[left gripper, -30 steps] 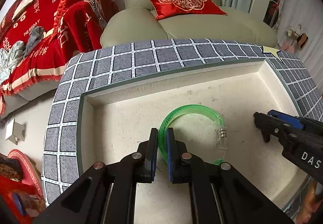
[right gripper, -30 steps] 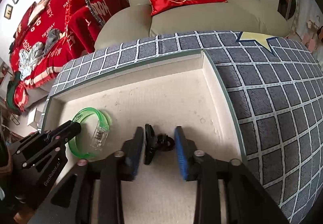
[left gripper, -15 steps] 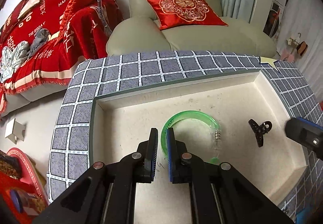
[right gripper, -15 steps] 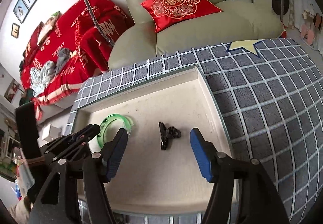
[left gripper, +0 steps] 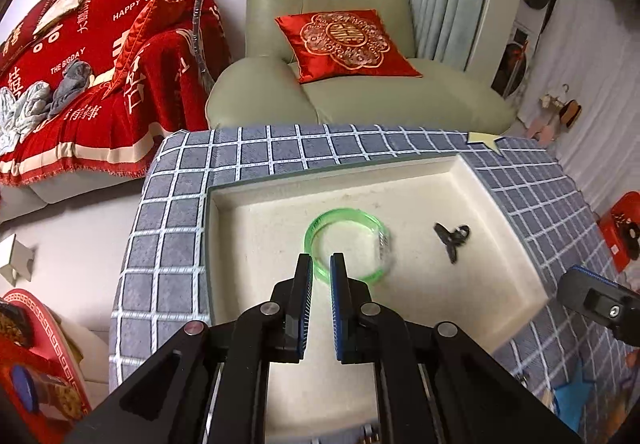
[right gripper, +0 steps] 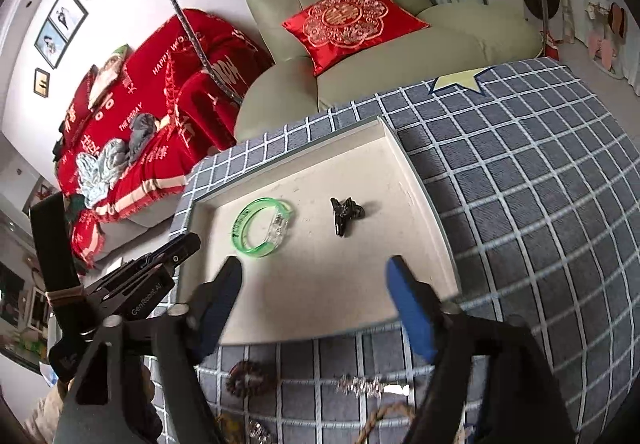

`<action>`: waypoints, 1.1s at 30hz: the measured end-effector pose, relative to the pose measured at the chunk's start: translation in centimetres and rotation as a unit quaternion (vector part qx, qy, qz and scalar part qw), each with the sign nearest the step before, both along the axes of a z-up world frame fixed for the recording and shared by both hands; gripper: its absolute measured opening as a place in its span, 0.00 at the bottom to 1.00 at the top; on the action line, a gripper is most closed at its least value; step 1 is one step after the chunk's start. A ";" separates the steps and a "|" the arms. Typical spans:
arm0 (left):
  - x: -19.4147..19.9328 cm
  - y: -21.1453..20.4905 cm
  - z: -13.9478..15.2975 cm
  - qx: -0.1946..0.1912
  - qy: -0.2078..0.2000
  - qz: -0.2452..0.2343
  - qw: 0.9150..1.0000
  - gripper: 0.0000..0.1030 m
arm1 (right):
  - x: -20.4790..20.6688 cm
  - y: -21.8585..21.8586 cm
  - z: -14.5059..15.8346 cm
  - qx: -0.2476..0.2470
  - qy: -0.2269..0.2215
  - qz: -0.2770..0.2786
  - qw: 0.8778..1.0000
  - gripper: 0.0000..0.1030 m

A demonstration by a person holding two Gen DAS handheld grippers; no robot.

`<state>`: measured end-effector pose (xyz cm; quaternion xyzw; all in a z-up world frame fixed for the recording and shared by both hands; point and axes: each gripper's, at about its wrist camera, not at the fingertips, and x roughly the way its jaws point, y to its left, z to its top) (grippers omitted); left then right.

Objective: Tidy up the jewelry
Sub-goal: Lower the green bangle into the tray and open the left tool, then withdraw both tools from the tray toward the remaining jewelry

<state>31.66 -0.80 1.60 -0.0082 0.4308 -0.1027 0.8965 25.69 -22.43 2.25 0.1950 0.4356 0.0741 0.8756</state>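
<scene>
A cream tray (left gripper: 516, 268) (right gripper: 420, 188) lies on the grey checked cloth. In it lie a green bangle (left gripper: 348, 214) (right gripper: 256, 228) and a black hair clip (left gripper: 452, 240) (right gripper: 344, 214). My left gripper (left gripper: 321, 264) hovers above the tray just short of the bangle, jaws a narrow gap apart and empty. My right gripper (right gripper: 314, 272) is wide open and empty above the tray's near edge. A brown bead bracelet (right gripper: 246, 380), a silvery chain (right gripper: 368, 386) and more jewelry lie on the cloth under it.
A green armchair with a red cushion (left gripper: 348, 40) stands behind the table. A red-covered sofa (left gripper: 80, 84) is at the left. A red box (left gripper: 624, 228) sits on the floor to the right.
Both grippers have pulled back and up from the tray. The left has let go of the bangle. The right opened wide and left the hair clip in the tray.
</scene>
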 end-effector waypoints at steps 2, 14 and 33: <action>-1.0 0.3 0.3 -0.007 0.000 -0.002 1.000 0.24 | -1.3 -0.2 0.5 0.000 -0.006 -0.004 1.000 0.77; -7.7 2.0 1.6 -0.032 0.000 -0.011 0.999 1.00 | -8.2 -1.2 1.8 0.004 -0.020 -0.025 0.999 0.85; -14.6 4.0 -4.2 0.002 0.009 0.003 1.000 1.00 | -17.5 -0.8 -0.8 -0.030 0.001 -0.037 0.999 1.00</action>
